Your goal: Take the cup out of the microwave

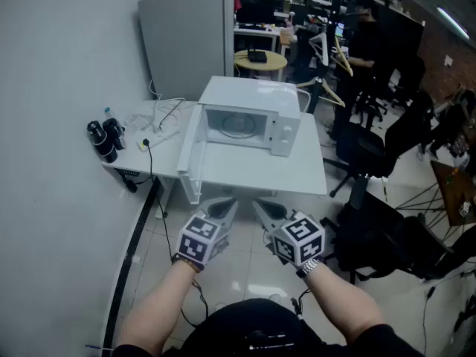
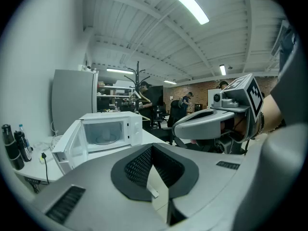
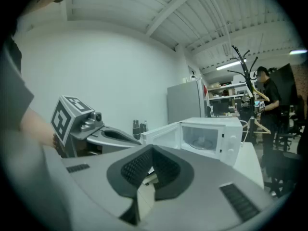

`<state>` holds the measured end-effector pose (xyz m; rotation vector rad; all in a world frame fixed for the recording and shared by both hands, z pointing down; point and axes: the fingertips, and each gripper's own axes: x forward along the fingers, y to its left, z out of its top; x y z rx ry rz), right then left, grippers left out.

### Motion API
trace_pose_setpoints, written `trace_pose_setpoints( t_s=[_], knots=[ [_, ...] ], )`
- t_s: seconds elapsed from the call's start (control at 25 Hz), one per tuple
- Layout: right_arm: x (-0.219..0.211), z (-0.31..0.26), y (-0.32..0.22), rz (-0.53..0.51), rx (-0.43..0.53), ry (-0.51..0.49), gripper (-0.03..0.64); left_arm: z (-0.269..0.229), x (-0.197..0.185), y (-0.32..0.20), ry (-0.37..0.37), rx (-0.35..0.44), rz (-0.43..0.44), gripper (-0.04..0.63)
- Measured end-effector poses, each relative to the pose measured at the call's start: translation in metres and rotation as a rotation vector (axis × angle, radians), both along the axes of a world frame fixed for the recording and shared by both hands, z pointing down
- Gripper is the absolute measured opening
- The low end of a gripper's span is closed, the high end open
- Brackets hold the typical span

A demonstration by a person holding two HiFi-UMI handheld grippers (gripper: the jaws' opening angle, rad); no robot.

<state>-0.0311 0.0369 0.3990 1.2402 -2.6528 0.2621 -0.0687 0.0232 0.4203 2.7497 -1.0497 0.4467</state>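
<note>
A white microwave (image 1: 253,117) stands on a white table (image 1: 245,173) with its door (image 1: 190,158) swung open to the left. Its glass turntable (image 1: 238,127) shows inside. In the right gripper view a small pale thing (image 3: 202,139) sits on the turntable; it is too small to tell if it is the cup. My left gripper (image 1: 227,205) and right gripper (image 1: 260,207) hang side by side in front of the table's near edge, well short of the microwave (image 2: 108,131). Both point at it, shut, with nothing between their jaws.
Dark bottles (image 1: 104,140) and loose cables (image 1: 160,117) lie on the table's left end. A grey cabinet (image 1: 186,43) stands behind. Black office chairs (image 1: 372,147) crowd the right side, and a person (image 1: 368,36) stands at the back by a coat rack.
</note>
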Motion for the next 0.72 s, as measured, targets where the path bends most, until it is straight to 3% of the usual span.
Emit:
trace_pose_setpoints(
  t_s=[0.36,0.72],
  knots=[
    [-0.021,0.003,-0.013,0.039,-0.01,0.009,0.023,0.001,-0.018,-0.009,0.025,-0.002,0.036,0.0],
    [-0.01,0.01,-0.049,0.03,-0.031,-0.005,0.023,0.009,-0.01,-0.044,0.028,-0.021,0.013,0.0]
  ],
)
